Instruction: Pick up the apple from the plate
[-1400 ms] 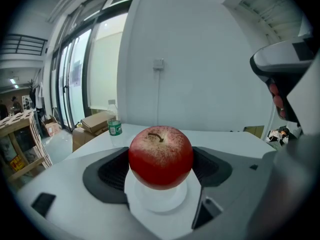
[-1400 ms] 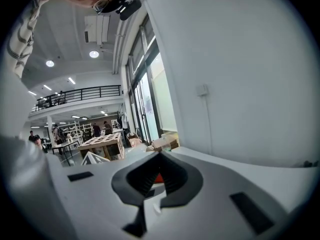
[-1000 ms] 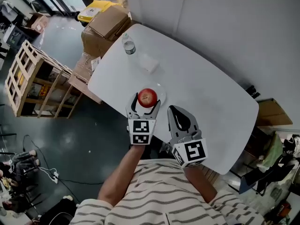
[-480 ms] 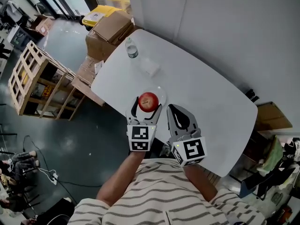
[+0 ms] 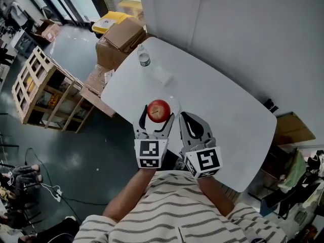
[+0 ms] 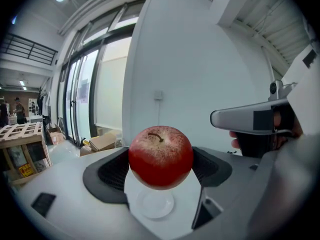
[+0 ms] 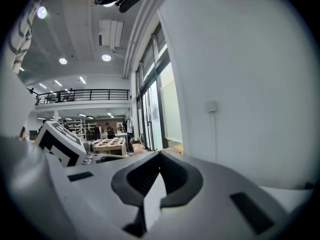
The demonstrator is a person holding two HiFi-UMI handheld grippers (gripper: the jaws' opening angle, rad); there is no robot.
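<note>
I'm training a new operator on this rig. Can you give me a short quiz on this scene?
1. True or false: the right gripper has its jaws wide apart.
2. What is the left gripper shut on? A) a cup B) an apple C) a spoon
3. Fill in: below the apple lies a white ___.
Key: 1 false; 2 B; 3 plate.

Pale oval worktop (image 5: pixel 217 95) hard against a white wall (image 5: pixel 243 24), over a dark glossy floor (image 5: pixel 101 161). Beside it, stacked cardboard boxes (image 5: pixel 119 37), a slatted wooden crate (image 5: pixel 43 90) and a yellow bin (image 5: pixel 109 22). Tall glazed windows (image 6: pixel 92 94) along one side, round ceiling lamps (image 7: pixel 106 57) and a railed upper gallery (image 7: pixel 85 95) beyond.
</note>
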